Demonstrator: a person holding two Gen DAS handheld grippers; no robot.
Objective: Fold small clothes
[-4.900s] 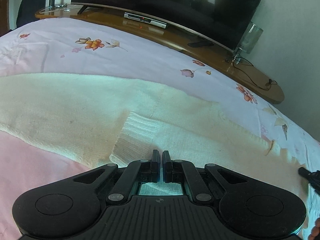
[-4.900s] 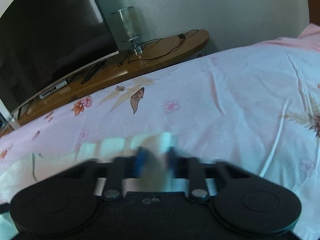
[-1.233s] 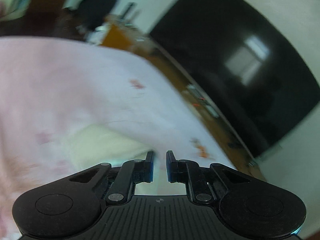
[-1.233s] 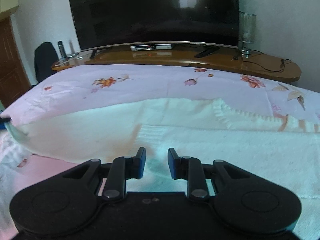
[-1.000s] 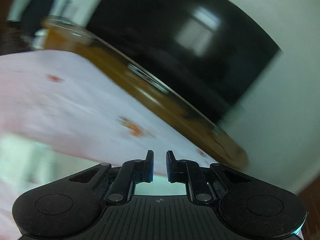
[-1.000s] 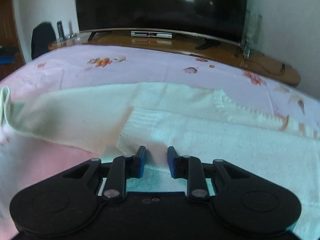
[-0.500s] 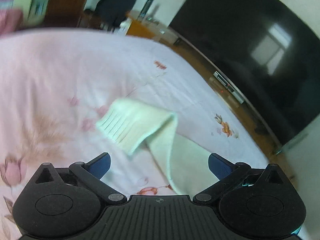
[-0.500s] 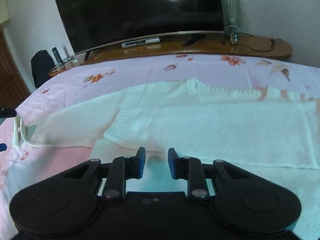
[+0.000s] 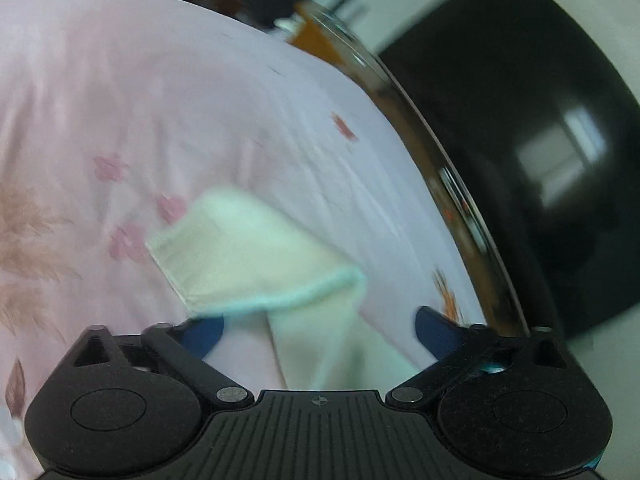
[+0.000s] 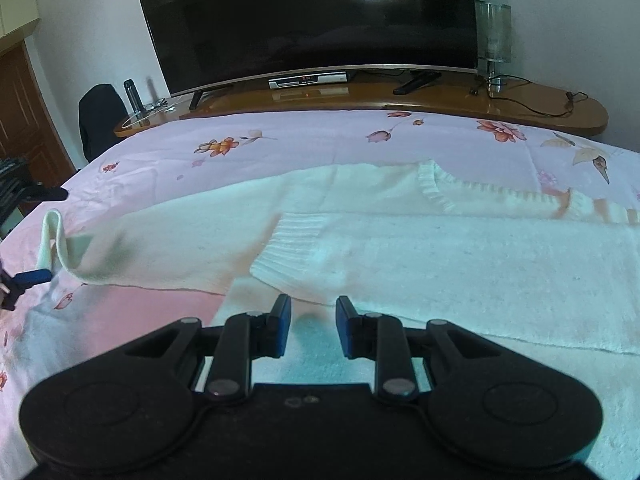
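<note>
A cream knit sweater (image 10: 400,248) lies flat on the pink floral bedsheet (image 10: 320,140). One sleeve is folded across its body, with the ribbed cuff (image 10: 288,256) near the middle. The other sleeve stretches left and its cuff end (image 10: 56,236) curls up. In the left wrist view that sleeve cuff (image 9: 240,252) lies just ahead of my left gripper (image 9: 320,332), whose jaws are wide open around it without touching. My right gripper (image 10: 312,320) is partly open and empty, low over the sweater's near edge.
A curved wooden TV bench (image 10: 400,96) with a large dark TV (image 10: 312,20) stands beyond the bed's far edge. A glass lamp (image 10: 494,40), cables and a set-top box sit on it. A dark chair (image 10: 100,120) is at far left.
My left gripper swung left to the outstretched sleeve end and opened wide; it is now closer to the cuff. My right gripper stayed partly open and shifted slightly over the sweater.
</note>
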